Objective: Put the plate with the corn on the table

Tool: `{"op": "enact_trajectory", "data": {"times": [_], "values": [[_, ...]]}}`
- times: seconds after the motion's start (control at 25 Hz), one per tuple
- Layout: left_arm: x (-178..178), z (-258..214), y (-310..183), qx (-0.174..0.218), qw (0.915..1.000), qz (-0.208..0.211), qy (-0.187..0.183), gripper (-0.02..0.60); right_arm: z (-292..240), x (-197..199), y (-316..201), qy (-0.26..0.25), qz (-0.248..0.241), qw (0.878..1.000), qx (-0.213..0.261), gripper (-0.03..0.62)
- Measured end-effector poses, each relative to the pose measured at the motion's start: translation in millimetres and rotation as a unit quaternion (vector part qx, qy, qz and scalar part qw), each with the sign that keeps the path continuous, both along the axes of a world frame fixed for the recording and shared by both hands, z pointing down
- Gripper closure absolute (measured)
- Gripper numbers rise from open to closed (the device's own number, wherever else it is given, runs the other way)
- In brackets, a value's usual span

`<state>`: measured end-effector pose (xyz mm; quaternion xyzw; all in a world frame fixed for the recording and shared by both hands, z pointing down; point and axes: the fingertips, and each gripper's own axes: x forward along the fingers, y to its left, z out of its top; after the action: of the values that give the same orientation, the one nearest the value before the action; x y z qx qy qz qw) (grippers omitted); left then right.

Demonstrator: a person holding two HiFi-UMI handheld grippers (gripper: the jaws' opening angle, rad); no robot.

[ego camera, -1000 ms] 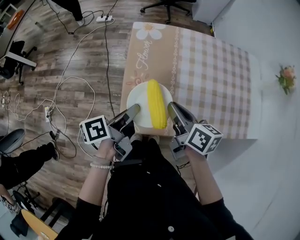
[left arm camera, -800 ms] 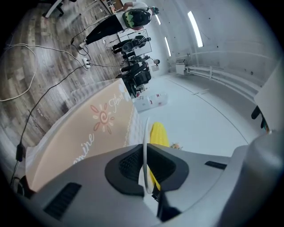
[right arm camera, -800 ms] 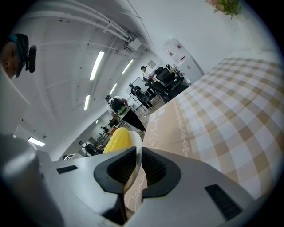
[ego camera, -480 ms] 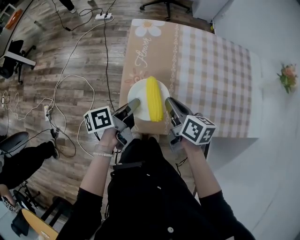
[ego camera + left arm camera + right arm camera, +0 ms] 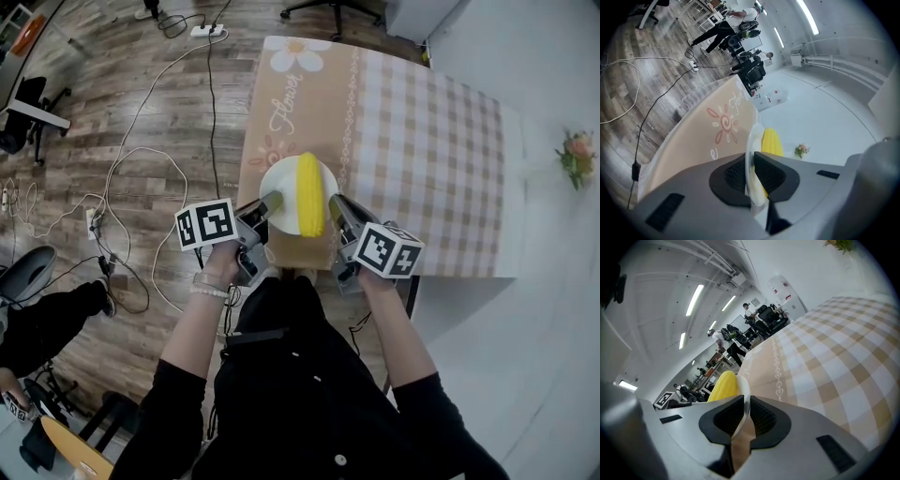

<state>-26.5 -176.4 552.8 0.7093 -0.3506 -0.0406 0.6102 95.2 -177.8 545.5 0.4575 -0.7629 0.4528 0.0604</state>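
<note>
Your left gripper (image 5: 271, 201) is clamped on the left rim of the white plate (image 5: 279, 181). In the left gripper view its two dark pads pinch the thin edge from both faces, and the rim runs on up past your fingertips.

The plate hangs between your two grippers over the near end of the table (image 5: 427, 141), above the tan, flower-printed strip of the cloth (image 5: 300, 103). You cannot tell from these views whether it touches the cloth.

The plate holds a single yellow corn cob (image 5: 309, 192). It lies lengthwise, pointing away from you, a little right of the plate's middle.

Your right gripper (image 5: 333, 202) is closed on the right rim in the same way, one pad on each face of the edge. The cob lies just beyond those fingertips.
</note>
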Motion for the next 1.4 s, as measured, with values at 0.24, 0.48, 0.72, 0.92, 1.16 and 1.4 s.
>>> {"op": "enact_trajectory", "data": {"times": [0.24, 0.48, 0.72, 0.92, 1.16, 1.4], "values": [[2, 0, -2, -0.009, 0.9997, 0.01, -0.019, 0.552, 2, 2, 1, 0.022, 0.001, 1.0, -0.012, 0.523], [9, 23, -16, -0.017, 0.9985, 0.026, -0.046, 0.551, 29, 8, -10, 0.037, -0.003, 0.999, -0.022, 0.522], [17, 30, -26, -0.027, 0.9967, 0.044, -0.062, 0.548, 38, 16, -18, 0.051, 0.0, 0.998, -0.03, 0.52], [22, 29, -28, -0.035, 0.9951, 0.054, -0.075, 0.545, 38, 22, -21, 0.074, -0.004, 0.997, -0.034, 0.52], [26, 39, -33, -0.044, 0.9924, 0.057, -0.1, 0.531, 48, 28, -25, 0.096, -0.009, 0.994, -0.05, 0.52], [35, 49, -34, -0.058, 0.9862, 0.064, -0.141, 0.517, 58, 38, -26, 0.135, -0.022, 0.988, -0.069, 0.52]]}}
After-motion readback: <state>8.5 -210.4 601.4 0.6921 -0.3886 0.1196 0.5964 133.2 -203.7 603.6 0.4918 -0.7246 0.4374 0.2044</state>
